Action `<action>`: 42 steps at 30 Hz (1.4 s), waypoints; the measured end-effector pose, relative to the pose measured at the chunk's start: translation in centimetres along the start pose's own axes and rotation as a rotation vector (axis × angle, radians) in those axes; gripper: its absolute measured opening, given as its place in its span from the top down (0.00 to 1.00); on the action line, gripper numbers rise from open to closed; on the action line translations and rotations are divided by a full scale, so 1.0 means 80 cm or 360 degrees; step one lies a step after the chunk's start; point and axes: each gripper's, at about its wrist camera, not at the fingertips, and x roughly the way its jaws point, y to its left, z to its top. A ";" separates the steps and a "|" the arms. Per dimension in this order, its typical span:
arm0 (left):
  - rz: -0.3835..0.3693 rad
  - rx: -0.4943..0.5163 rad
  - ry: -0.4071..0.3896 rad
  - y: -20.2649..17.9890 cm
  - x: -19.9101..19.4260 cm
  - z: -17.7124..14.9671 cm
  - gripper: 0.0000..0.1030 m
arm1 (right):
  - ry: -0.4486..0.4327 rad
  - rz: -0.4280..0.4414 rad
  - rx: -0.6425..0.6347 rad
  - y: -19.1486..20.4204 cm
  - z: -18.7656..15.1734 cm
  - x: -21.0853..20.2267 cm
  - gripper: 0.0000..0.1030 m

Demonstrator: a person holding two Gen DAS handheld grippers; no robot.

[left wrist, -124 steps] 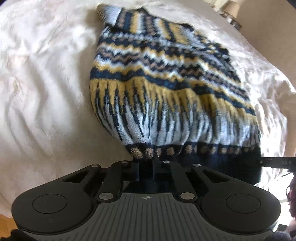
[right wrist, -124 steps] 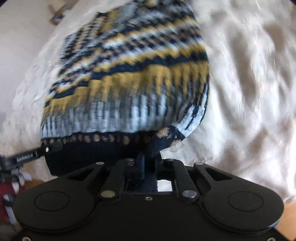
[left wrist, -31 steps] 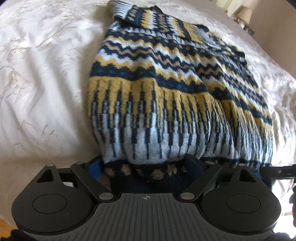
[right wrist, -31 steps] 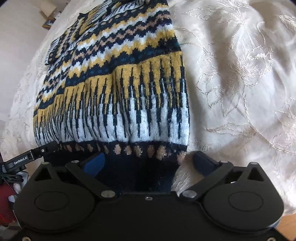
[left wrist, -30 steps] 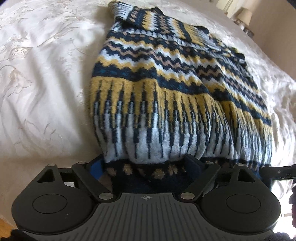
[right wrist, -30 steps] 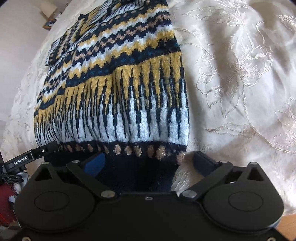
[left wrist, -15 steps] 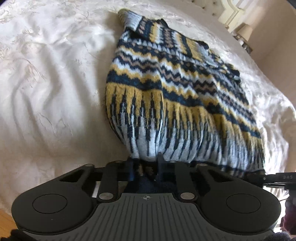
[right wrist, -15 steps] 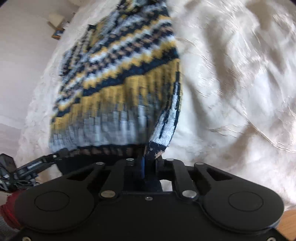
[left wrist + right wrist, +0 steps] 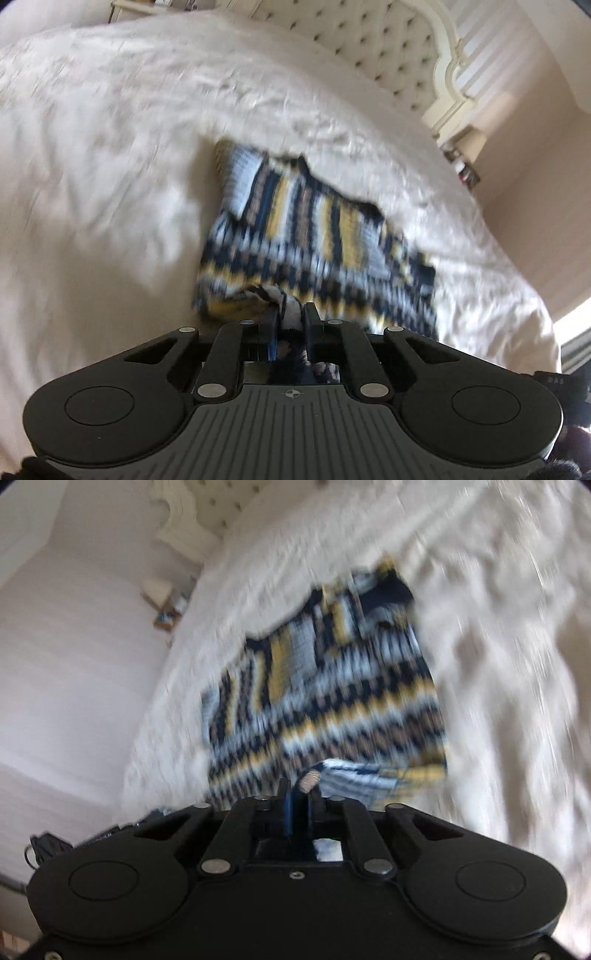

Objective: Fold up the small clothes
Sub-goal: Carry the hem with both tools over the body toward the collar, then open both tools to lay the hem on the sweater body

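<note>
Left wrist view: my left tool (image 9: 290, 317) and right tool (image 9: 299, 797) each clamp a hem corner of the navy, yellow and pale-blue patterned knit sweater (image 9: 314, 236), whose length runs straight ahead toward its collar on the white bed (image 9: 110, 147).

The sweater (image 9: 306, 240) is spread on the bed (image 9: 110, 184), with the headboard (image 9: 369, 48) set beyond its far end. Its near edge is lifted off the bed and pinched at one corner by the left hand-held gripper (image 9: 290, 317) and at the other corner by the right hand-held gripper (image 9: 299, 794). A nightstand (image 9: 465, 170) is placed beside the headboard, off the sweater's far side.
</note>
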 end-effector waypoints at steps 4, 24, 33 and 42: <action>-0.0031 -0.0003 -0.0102 0.000 0.017 0.052 0.87 | -0.0084 0.0014 0.0008 0.016 0.052 0.024 0.88; -0.0089 0.0404 0.0236 0.039 0.108 0.100 0.64 | -0.0222 -0.0363 0.0260 -0.014 0.107 0.098 0.44; -0.0206 0.0572 0.0419 0.024 0.135 0.079 0.57 | -0.0080 -0.0538 -0.0126 0.006 0.105 0.111 0.40; -0.0203 0.0662 0.0491 -0.004 0.181 0.063 0.57 | 0.0158 -0.0476 -0.0498 0.021 0.131 0.161 0.38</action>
